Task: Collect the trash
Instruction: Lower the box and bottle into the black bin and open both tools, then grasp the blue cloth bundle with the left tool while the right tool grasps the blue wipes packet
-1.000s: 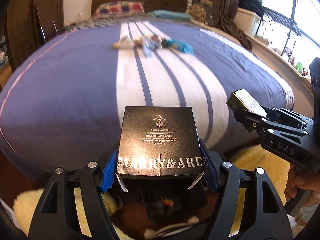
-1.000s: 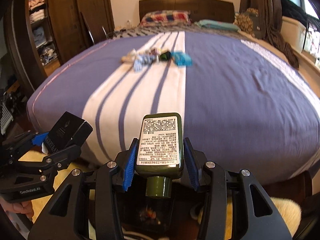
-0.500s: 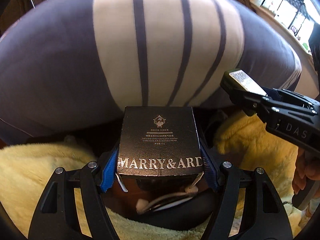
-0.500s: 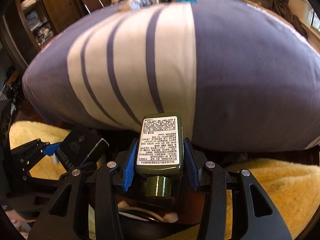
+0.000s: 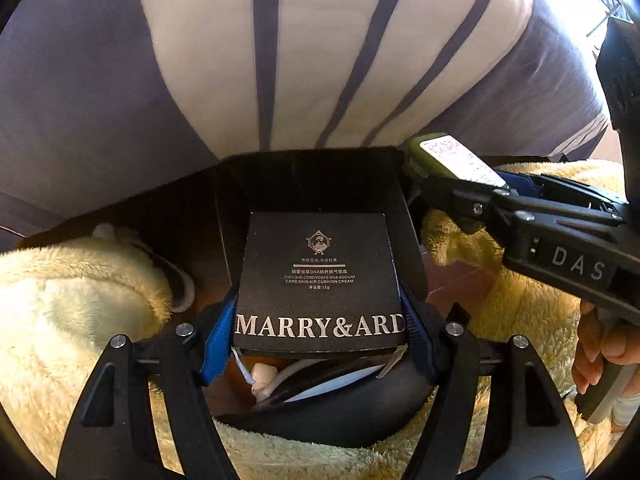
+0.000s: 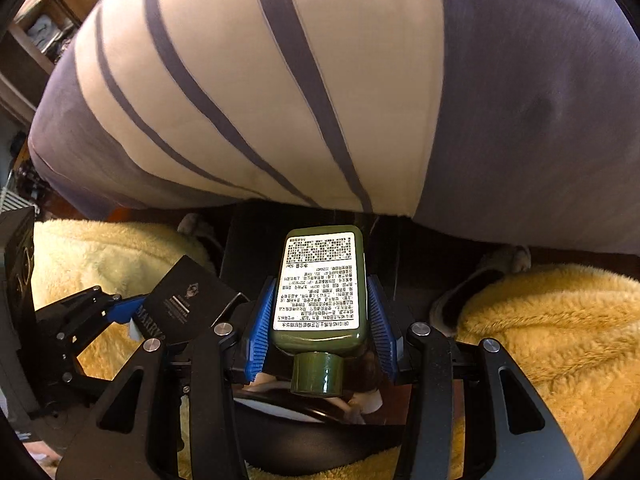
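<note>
My left gripper (image 5: 320, 332) is shut on a black "MARRY&ARD" cosmetics box (image 5: 318, 280); the box also shows in the right wrist view (image 6: 184, 304). My right gripper (image 6: 320, 320) is shut on a dark green bottle (image 6: 320, 288) with a white label, cap toward the camera; the bottle also shows in the left wrist view (image 5: 448, 160). Both are held low over a black open bin (image 5: 312, 184) on the floor at the foot of the bed; its far wall shows in the right wrist view (image 6: 248, 236). Trash with white bits lies inside it (image 5: 272, 380).
The purple and cream striped bedspread (image 5: 280, 60) hangs just beyond the bin. Fluffy yellow rugs (image 5: 60, 300) lie on both sides, with slippers (image 6: 460, 300) on the floor. A wooden shelf (image 6: 36, 32) stands at the far left.
Both grippers have tilted down and dropped from above the bed to just over the bin, still holding the box and the bottle. The bed top and its far items have left view.
</note>
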Motion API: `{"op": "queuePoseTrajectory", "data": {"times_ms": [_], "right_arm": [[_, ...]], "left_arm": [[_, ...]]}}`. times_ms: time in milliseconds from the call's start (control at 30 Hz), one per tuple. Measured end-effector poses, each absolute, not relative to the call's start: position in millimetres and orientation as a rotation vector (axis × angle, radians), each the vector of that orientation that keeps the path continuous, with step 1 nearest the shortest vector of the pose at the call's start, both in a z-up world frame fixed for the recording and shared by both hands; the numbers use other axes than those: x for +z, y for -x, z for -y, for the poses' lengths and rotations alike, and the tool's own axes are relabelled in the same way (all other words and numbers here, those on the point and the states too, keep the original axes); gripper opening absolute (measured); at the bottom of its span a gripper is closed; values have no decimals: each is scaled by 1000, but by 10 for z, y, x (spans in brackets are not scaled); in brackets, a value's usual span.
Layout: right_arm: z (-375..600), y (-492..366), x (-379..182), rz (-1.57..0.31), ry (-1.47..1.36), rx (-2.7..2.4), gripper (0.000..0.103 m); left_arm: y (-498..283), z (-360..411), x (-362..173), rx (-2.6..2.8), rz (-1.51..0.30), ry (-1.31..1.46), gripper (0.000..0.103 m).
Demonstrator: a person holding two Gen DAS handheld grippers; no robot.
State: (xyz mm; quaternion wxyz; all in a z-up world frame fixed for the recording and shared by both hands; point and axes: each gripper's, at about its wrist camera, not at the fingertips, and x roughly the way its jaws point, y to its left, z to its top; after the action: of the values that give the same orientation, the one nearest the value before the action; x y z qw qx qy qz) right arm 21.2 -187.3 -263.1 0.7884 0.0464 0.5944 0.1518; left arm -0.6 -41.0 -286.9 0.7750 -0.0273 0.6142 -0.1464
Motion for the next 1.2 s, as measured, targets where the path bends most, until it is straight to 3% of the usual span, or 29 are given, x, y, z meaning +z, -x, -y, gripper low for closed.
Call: {"op": "queuePoseTrajectory", "data": {"times_ms": [300, 367, 533, 600, 967, 1200], "right_arm": [[1925, -250, -2655, -1292, -131, 334, 49], [1859, -251, -2641, -1281, -124, 329, 62], [1877, -258, -2534, -1249, -136, 318, 64], [1915, -260, -2462, -1227, -137, 304, 70], [2188, -273, -1503, -946, -93, 214, 89], [2283, -597, -1019, -825, -72, 176, 90]], "left_arm": [[26, 358, -2979, -310, -1370, 75, 70], [21, 372, -2947, -302, -1362, 72, 78], [53, 367, -2857, -281, -1326, 57, 86], [60, 356, -2788, -274, -1305, 53, 87], [-27, 167, -1880, -226, -1063, 22, 90], [-325, 44, -1207, -195, -900, -3, 91]]}}
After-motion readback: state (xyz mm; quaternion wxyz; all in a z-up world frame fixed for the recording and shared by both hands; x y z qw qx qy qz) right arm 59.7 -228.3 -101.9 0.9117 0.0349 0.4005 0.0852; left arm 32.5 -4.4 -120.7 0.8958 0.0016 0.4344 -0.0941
